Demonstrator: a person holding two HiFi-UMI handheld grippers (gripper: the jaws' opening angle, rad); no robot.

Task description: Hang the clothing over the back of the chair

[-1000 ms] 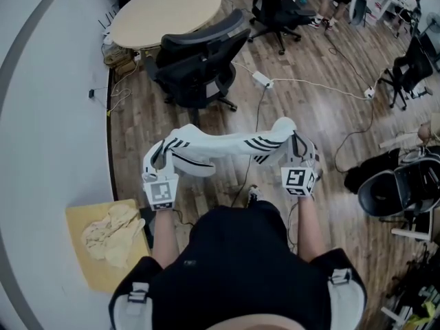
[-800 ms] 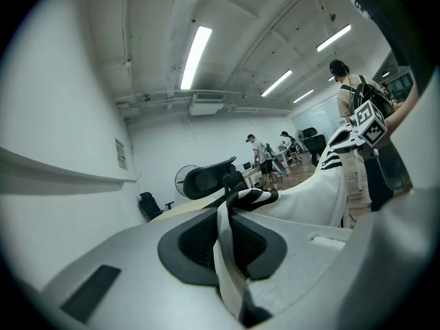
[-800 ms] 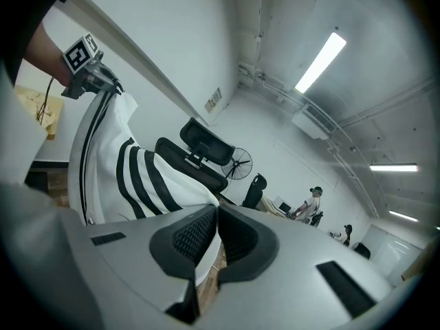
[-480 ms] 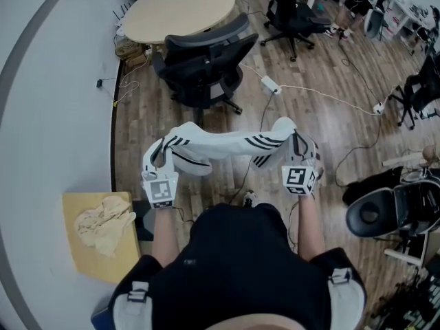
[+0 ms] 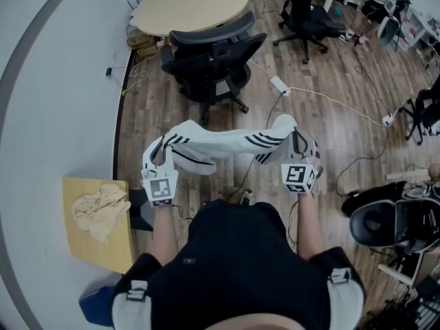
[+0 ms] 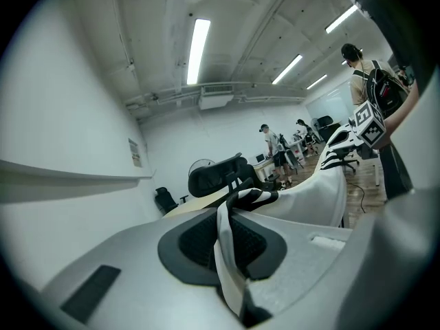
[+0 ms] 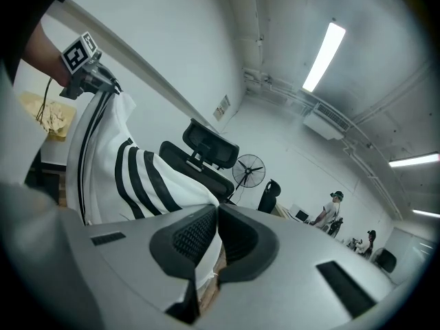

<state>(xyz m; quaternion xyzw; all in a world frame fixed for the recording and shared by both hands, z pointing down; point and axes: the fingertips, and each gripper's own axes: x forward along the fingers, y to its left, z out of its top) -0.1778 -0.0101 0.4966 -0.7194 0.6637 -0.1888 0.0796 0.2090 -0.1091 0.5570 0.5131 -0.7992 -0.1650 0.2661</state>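
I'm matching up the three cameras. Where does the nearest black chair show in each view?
Head view: chair at upper middle, beyond the garment.
Left gripper view: chair's headrest at centre, behind the garment.
Right gripper view: chair just left of centre, behind the garment.
Shared landmark: the white, black-striped garment, in all three views.

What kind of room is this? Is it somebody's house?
Most likely an office or workroom, not a house. A black office chair on wheels stands by a round table, a power strip with a long cable lies on the wooden floor, and people stand by desks far back.
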